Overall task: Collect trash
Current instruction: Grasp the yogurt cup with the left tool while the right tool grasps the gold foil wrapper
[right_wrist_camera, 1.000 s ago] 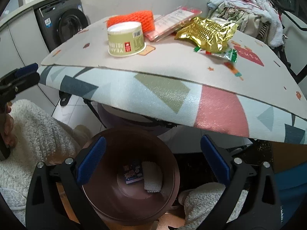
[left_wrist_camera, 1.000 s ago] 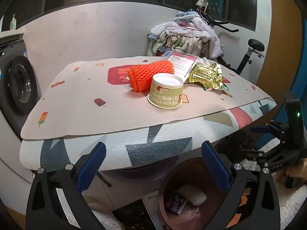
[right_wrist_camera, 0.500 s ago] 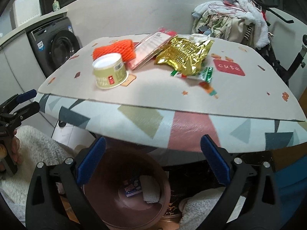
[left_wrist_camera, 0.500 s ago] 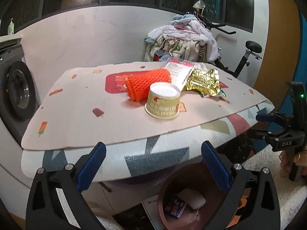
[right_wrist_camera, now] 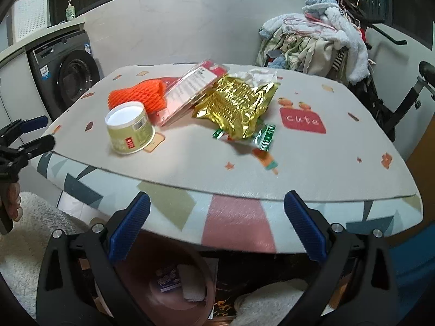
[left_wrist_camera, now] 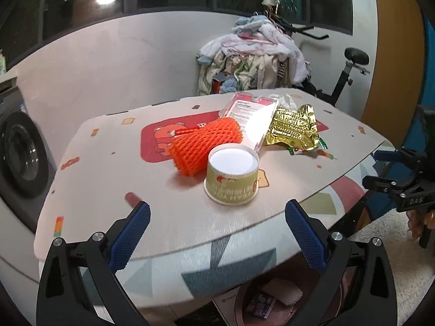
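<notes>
On the patterned table point(left_wrist_camera: 103, 179) point(right_wrist_camera: 326, 163) lie an upturned green paper cup point(left_wrist_camera: 232, 177) point(right_wrist_camera: 130, 127), an orange foam net point(left_wrist_camera: 206, 144) point(right_wrist_camera: 138, 95), a clear pink-edged package point(left_wrist_camera: 252, 114) point(right_wrist_camera: 190, 89), a gold foil bag point(left_wrist_camera: 295, 127) point(right_wrist_camera: 236, 106) and small green wrappers point(right_wrist_camera: 265, 137). A brown bin point(left_wrist_camera: 274, 301) point(right_wrist_camera: 168, 285) under the table edge holds a small packet and a white pad. My left gripper point(left_wrist_camera: 217, 235) hovers open at the near edge in front of the cup. My right gripper point(right_wrist_camera: 216, 226) is open at the table's front edge.
A washing machine point(left_wrist_camera: 21, 152) point(right_wrist_camera: 68, 76) stands to the left. A clothes pile point(left_wrist_camera: 252, 57) point(right_wrist_camera: 312, 40) on an exercise bike point(left_wrist_camera: 350, 73) sits behind the table. White fluffy rug point(right_wrist_camera: 32, 244) covers the floor. A hand point(right_wrist_camera: 12, 198) holds the other gripper at the left.
Both grippers have risen from below the table edge near the bin to table height, so the tabletop now fills both views. Both stayed open.
</notes>
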`<state>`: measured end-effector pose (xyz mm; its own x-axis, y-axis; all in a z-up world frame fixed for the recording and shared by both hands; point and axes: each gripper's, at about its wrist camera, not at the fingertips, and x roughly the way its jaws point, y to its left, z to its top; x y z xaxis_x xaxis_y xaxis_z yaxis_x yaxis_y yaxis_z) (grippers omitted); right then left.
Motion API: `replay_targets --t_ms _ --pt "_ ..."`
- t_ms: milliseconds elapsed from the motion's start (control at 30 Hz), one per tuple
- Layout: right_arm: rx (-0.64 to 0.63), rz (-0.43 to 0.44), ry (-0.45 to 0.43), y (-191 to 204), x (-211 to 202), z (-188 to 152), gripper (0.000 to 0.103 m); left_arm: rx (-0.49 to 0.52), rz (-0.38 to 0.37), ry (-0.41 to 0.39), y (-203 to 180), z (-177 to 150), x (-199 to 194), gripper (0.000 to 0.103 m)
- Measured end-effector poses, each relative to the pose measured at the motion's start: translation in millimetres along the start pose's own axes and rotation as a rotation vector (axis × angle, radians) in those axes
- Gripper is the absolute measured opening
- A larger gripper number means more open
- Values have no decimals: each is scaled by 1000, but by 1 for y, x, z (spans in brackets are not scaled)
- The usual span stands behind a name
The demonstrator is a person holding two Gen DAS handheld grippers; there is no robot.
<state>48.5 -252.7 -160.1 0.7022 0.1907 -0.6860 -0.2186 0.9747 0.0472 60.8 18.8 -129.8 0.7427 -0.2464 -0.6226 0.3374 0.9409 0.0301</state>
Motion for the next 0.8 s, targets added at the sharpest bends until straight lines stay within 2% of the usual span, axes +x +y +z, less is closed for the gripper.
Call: replay_targets --t_ms 200,333,500,533,567,733,800 --pt "22 6 12 -9 15 6 97 3 -28 46 -9 20 47 97" --pt "42 16 20 -18 23 8 97 5 -5 91 -15 30 88 97" --pt "89 32 4 -37 31 17 97 -46 -7 131 -9 34 117 97" --pt "100 39 3 -40 33 19 97 -55 -17 132 -8 34 119 90" --pt "119 51 0 -46 37 23 97 -55 -31 133 -8 33 120 72" --pt "196 111 -36 -67 56 47 97 -32 -58 116 -10 31 113 71" --pt "191 103 -39 -70 71 62 97 -23 -71 104 -12 33 108 71"
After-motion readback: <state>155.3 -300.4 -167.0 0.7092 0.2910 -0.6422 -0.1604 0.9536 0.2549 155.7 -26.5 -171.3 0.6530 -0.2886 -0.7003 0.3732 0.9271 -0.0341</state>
